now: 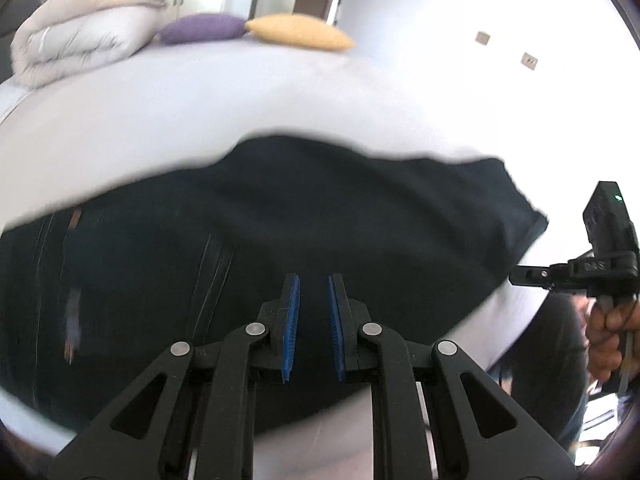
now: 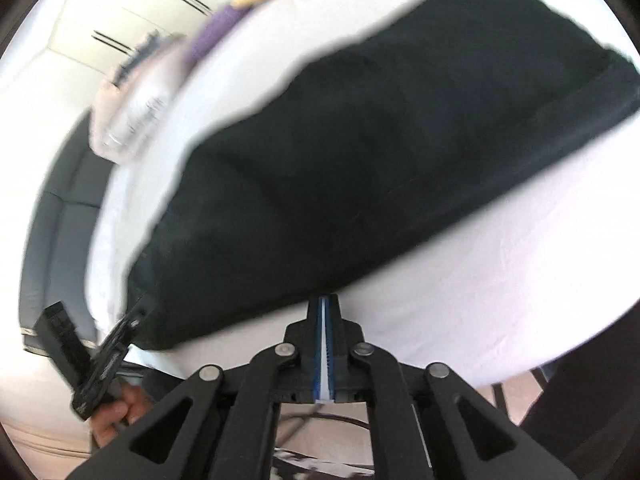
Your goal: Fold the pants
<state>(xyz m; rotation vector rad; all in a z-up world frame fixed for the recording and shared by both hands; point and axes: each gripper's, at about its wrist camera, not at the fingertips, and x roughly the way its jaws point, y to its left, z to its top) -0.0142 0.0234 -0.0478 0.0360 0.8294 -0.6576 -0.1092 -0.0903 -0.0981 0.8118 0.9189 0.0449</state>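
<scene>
Dark pants (image 1: pixel 280 232) lie spread on a white bed sheet (image 1: pixel 200 112), filling the middle of the left wrist view. My left gripper (image 1: pixel 314 284) hovers over their near edge with its blue pads apart and nothing between them. In the right wrist view the pants (image 2: pixel 380 152) lie as a long dark band across the sheet. My right gripper (image 2: pixel 325 304) is at their near edge with its pads pressed together, holding nothing I can see. The right gripper also shows at the right edge of the left wrist view (image 1: pixel 516 278).
A folded duvet (image 1: pixel 80 36), a purple cushion (image 1: pixel 200 28) and a yellow cushion (image 1: pixel 300 32) lie at the far side of the bed. A white wall with two sockets (image 1: pixel 506 48) is at the back right. A dark sofa (image 2: pixel 52 240) stands left of the bed.
</scene>
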